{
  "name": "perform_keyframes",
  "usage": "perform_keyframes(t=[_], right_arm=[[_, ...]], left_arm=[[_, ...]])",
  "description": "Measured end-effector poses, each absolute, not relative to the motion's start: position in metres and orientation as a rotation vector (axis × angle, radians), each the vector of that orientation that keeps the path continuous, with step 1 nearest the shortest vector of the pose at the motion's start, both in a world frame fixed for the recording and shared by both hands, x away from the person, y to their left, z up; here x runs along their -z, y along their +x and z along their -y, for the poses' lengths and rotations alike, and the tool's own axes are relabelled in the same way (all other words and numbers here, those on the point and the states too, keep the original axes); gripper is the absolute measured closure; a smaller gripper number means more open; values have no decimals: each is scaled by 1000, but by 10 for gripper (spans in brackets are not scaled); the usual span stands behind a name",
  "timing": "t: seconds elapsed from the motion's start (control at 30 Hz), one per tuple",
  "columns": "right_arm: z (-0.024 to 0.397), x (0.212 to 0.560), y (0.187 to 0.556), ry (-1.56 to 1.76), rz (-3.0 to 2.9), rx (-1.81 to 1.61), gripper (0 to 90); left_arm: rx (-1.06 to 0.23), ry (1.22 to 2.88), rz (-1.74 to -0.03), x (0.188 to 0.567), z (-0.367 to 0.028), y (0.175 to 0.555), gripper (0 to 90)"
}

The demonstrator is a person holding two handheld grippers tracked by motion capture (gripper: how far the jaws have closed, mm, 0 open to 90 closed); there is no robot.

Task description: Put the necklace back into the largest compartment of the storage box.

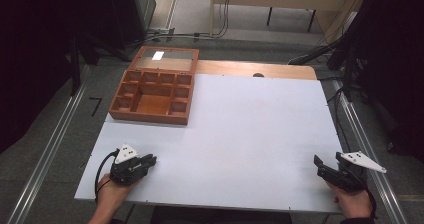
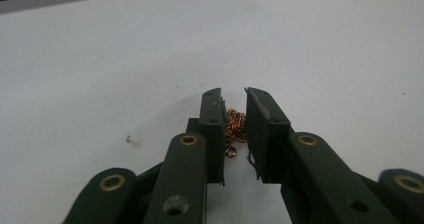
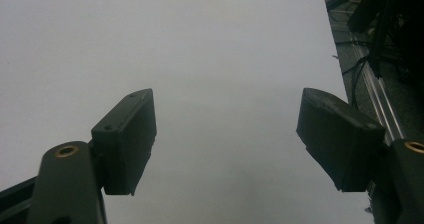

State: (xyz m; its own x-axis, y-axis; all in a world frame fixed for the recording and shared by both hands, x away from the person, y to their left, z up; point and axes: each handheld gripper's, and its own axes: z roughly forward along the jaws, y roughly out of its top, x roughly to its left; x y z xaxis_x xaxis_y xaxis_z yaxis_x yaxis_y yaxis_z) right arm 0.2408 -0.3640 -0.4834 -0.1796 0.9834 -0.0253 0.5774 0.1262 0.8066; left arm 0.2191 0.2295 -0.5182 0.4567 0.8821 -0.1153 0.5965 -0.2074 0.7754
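our left tool [image 2: 234, 129] is narrow, pinching a little gold chain [image 2: 235, 126] right between its jaws. the chain could slip down onto the bench [image 1: 240, 134] if we loosen. our right tool [image 3: 225, 139] is wide, holding nothing.

No readable text, label, brand, number or sign appears anywhere.
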Motion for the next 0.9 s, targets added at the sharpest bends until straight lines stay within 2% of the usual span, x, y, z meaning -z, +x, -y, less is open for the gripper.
perform_keyframes(t=[0.33, 0.9], right_arm=[[365, 483, 241, 1502, -1826, -903, 217], [365, 483, 240, 1507, -1825, -904, 218]], left_arm=[[-404, 1909, -1236, 517, -230, 219, 845], [-431, 1806, -1250, 504, -237, 213, 845]])
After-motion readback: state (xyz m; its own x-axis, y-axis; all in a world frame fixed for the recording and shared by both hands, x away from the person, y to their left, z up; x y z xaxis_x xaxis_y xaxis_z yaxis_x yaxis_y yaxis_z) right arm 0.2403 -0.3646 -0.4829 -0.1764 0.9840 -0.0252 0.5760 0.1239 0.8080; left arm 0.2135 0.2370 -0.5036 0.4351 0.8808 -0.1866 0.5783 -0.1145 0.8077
